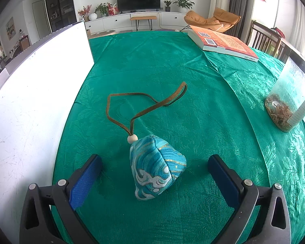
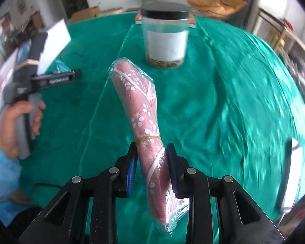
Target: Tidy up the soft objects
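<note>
Tabletop (image 1: 152, 65) covered in green patterned satin cloth. Left to right, left wrist view: white flat panel (image 1: 40, 93) lies along the left edge of the cloth. Near centre, a small blue brocade pouch (image 1: 157, 167), pyramid-shaped with white and gold wave embroidery, sits on the cloth. A pale wooden bead (image 1: 132, 138) tops it, and a brown flat cord (image 1: 120, 97) runs from the bead in a loose loop across the cloth toward the far side. Left claw (image 1: 155, 174) stands wide open, one blue-padded finger on each side of the pouch, both apart from it; nothing gripped. Far right: orange paperback book (image 1: 223, 42) lying flat, then a clear plastic jar (image 1: 284, 105) with brown dried material at its bottom.

Right wrist view, left to right: a person's hand (image 2: 20, 126) with a light blue sleeve (image 2: 4, 174) holds the other gripper's handle at the left edge. At centre, right claw (image 2: 151, 162) is closed on a pink rolled cloth (image 2: 144, 109) with white flower print, wrapped in clear plastic film and bound by a yellow rubber band (image 2: 149, 139). Pads press the roll near its lower third; the roll tilts up and away, off the cloth. Beyond it stands the clear jar (image 2: 165, 38) with black lid and white label. Right side of this view is motion-blurred.
</note>
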Demonstrator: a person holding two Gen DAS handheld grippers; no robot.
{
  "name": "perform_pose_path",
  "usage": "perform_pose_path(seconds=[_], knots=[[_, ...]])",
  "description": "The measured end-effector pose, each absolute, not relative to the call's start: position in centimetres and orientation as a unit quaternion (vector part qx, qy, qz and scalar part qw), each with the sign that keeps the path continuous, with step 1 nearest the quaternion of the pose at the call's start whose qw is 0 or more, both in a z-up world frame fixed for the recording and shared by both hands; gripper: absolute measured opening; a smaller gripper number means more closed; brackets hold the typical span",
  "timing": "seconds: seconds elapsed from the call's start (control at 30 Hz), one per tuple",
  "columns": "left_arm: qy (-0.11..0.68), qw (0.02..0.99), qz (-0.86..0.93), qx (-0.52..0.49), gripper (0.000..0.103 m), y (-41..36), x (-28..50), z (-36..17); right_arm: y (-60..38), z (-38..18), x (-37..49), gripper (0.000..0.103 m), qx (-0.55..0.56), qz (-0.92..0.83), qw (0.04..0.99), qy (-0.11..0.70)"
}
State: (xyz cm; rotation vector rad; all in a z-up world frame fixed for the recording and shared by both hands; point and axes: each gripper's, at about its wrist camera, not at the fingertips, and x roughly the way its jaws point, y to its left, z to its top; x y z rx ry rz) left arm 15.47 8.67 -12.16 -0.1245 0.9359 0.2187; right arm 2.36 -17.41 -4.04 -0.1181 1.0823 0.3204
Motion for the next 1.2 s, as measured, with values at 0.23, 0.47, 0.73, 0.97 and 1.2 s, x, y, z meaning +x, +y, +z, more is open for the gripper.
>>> perform_pose_path(seconds=[0.23, 0.47, 0.73, 0.97, 1.2], knots=[[0.450, 0.885, 0.105, -0.060, 0.103, 8.7, 15.5, -12.2, -23.6, -3.2, 6.4, 0.030, 0.072, 0.038, 0.896, 0.436], [0.450, 0.885, 0.105, -0.060, 0.103, 8.7, 15.5, -12.2, -21.7, -8.0, 14.7, 0.075, 0.097, 0.017, 0.902, 0.420], [0.450, 0.885, 0.105, -0.060, 0.103, 8.6, 15.5, -12.1, -19.9, -10.0, 13.7, 0.088, -0.003, 0.003, 0.894, 0.448], [0.450, 0.885, 0.105, -0.059, 0.103, 8.6, 15.5, -12.1, -20.7, -10.2, 14.1, 0.088, -0.003, 0.004, 0.894, 0.448], [0.450, 0.885, 0.105, -0.059, 0.103, 8.6, 15.5, -12.1, -20.6, -10.2, 14.0, 0.088, -0.003, 0.004, 0.894, 0.448]])
